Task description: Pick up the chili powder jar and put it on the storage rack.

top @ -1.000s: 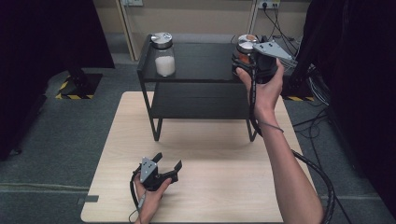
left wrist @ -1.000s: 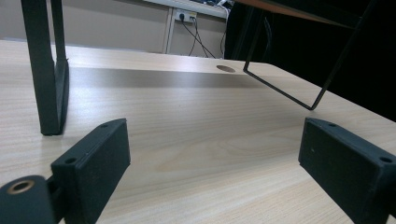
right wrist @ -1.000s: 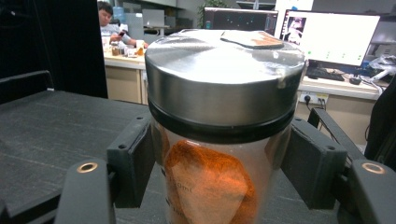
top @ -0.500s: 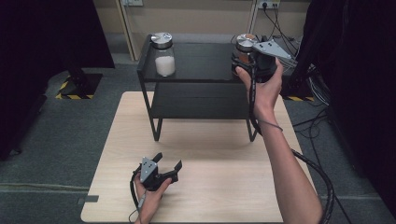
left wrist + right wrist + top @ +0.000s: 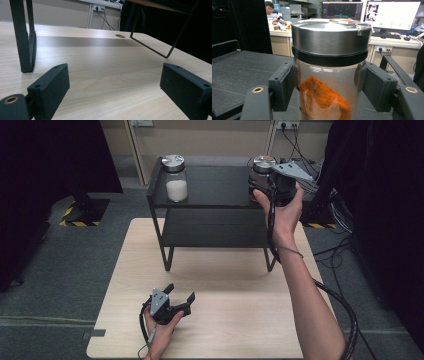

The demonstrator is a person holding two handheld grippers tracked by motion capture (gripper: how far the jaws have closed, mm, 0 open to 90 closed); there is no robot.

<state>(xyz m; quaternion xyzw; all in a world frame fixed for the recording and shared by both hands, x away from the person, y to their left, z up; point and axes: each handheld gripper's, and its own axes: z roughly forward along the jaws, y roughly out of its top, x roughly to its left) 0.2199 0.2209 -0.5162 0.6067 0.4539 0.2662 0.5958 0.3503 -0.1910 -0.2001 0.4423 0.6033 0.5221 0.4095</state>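
A glass jar of orange powder (image 5: 262, 163) with a steel lid stands at the right end of the black rack's top shelf (image 5: 215, 185). My right gripper (image 5: 257, 182) is shut on it. In the right gripper view both pads (image 5: 283, 85) press the glass sides of that jar (image 5: 329, 62) just under the lid. A second jar, holding white powder (image 5: 175, 179), stands at the shelf's left end. My left gripper (image 5: 179, 295) rests low over the wooden table (image 5: 240, 285) near its front edge, jaws wide open with nothing between them (image 5: 112, 82).
The rack has a lower shelf (image 5: 215, 227) and thin legs on the table; one leg (image 5: 25, 37) rises just ahead of my left gripper. A cable (image 5: 345, 315) trails from the right forearm. Dark curtains flank the table on both sides.
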